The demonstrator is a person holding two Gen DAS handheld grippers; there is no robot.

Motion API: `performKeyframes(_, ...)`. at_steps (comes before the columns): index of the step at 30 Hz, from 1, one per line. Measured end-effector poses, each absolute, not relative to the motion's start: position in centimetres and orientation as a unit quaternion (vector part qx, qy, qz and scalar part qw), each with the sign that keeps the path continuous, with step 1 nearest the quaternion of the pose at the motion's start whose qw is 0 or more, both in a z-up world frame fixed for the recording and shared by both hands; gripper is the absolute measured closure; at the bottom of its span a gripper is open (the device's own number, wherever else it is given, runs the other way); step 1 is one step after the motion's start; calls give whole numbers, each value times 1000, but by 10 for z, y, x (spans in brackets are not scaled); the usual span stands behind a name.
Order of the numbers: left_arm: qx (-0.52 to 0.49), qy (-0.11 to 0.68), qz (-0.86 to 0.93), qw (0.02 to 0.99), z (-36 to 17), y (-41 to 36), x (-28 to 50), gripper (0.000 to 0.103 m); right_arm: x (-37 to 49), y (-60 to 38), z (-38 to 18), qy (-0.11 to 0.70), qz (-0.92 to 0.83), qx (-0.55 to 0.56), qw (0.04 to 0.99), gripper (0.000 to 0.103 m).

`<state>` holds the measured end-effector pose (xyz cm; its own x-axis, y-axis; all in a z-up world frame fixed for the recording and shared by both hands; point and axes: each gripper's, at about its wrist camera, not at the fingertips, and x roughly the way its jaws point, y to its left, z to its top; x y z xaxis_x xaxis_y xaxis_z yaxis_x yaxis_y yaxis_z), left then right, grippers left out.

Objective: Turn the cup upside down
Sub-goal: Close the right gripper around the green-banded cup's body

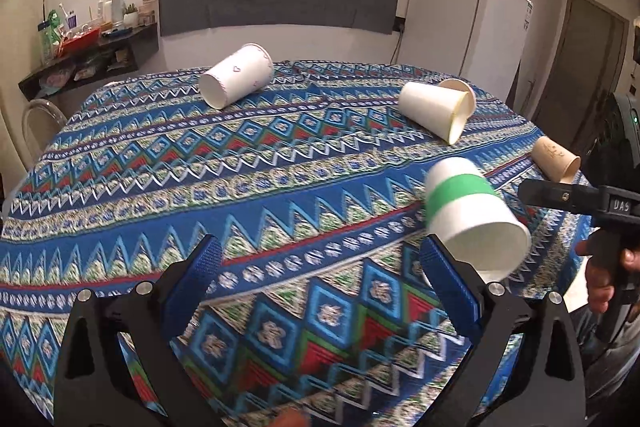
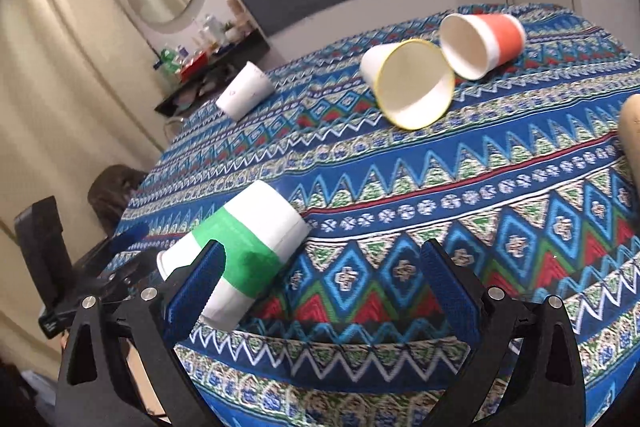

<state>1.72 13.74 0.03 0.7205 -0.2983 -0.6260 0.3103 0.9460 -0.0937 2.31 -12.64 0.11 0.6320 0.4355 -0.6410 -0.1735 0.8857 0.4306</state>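
Note:
A white paper cup with a green band (image 1: pixel 468 211) lies on its side near the table's front edge, mouth toward me; it also shows in the right wrist view (image 2: pixel 240 247). My left gripper (image 1: pixel 320 267) is open and empty, its right finger (image 1: pixel 448 279) just left of the cup's mouth. My right gripper (image 2: pixel 320 275) is open and empty, its left finger (image 2: pixel 196 287) in front of the cup. The right gripper also shows at the edge of the left wrist view (image 1: pixel 576 199).
Other cups lie on their sides on the patterned tablecloth (image 1: pixel 240 187): a white one with hearts (image 1: pixel 236 75), a yellow-rimmed one (image 2: pixel 412 87), an orange one (image 2: pixel 484 43), a tan one (image 1: pixel 556 159). A shelf (image 1: pixel 88 43) and a fridge (image 1: pixel 464 23) stand behind.

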Motion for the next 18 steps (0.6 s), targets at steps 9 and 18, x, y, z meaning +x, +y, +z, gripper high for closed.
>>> performKeyframes(9, 49, 341, -180, 921, -9, 146, 31, 6, 59, -113, -9, 458, 211, 275, 819, 9)
performKeyframes(18, 38, 335, -194, 921, -9, 149, 31, 6, 75, -91, -22, 509, 264, 353, 739, 10)
